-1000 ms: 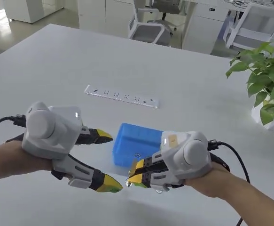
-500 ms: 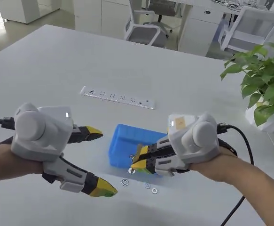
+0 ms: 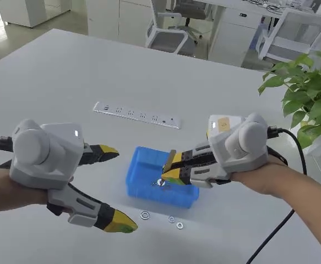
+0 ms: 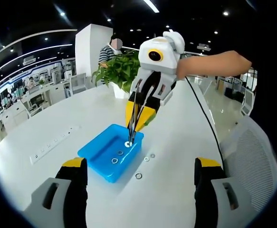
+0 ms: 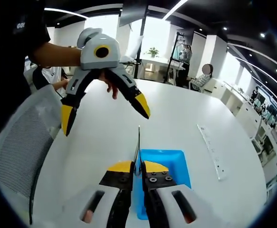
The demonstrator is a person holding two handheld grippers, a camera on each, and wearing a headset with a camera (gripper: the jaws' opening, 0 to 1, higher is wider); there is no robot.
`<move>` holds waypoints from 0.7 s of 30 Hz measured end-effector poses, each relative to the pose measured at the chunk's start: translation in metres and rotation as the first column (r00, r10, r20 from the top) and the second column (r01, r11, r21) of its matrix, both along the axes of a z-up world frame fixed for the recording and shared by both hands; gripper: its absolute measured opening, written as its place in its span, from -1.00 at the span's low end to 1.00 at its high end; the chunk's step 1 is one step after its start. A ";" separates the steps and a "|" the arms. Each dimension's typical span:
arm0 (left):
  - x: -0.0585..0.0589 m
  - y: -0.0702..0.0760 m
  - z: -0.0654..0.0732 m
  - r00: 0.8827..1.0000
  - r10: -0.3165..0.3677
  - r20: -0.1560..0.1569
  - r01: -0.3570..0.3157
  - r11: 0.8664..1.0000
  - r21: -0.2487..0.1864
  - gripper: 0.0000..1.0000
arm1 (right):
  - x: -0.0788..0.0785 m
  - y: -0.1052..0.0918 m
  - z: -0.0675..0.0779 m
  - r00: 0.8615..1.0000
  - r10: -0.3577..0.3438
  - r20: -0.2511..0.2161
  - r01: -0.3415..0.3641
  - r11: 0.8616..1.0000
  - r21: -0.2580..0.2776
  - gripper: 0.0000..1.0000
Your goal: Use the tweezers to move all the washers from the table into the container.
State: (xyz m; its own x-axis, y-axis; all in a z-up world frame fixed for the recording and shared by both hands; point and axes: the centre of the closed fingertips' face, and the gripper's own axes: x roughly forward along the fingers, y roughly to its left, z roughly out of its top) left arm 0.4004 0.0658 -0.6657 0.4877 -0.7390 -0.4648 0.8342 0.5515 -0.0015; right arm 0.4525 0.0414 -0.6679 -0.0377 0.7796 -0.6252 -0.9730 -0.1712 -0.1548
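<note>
My right gripper (image 3: 170, 166) is shut on thin metal tweezers (image 5: 138, 145), and their tips hang just over the blue container (image 3: 149, 165). A small washer (image 4: 128, 143) sits at the tweezers' tips. Two more washers (image 4: 114, 160) lie inside the container (image 4: 100, 159). Three washers (image 3: 145, 215) lie on the white table in front of the container, also seen as loose washers (image 4: 138, 176) in the left gripper view. My left gripper (image 3: 115, 187) is wide open and holds nothing, to the left of the container.
A white power strip (image 3: 136, 115) lies on the table beyond the container. A potted green plant (image 3: 309, 104) stands at the table's right edge. Office chairs (image 3: 171, 27) stand past the far edge. A black cable (image 3: 276, 231) trails from my right gripper.
My right gripper has risen from the table by the loose washers and moved away from me over the container, tweezers still in it. The left gripper has hardly moved.
</note>
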 end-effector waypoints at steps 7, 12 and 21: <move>-0.001 0.001 -0.003 1.000 -0.001 -0.009 0.001 1.000 0.008 0.98 | 0.021 0.001 -0.008 0.999 -0.029 0.021 0.029 1.000 -0.005 -0.84; 0.000 0.003 -0.003 1.000 0.003 -0.012 -0.003 1.000 0.011 0.98 | 0.029 0.002 -0.018 0.999 -0.036 0.020 0.036 0.999 -0.016 -0.84; 0.008 0.004 -0.004 1.000 0.005 -0.016 -0.005 1.000 0.013 0.97 | 0.039 0.004 -0.042 0.999 -0.031 0.013 0.031 0.998 -0.049 -0.84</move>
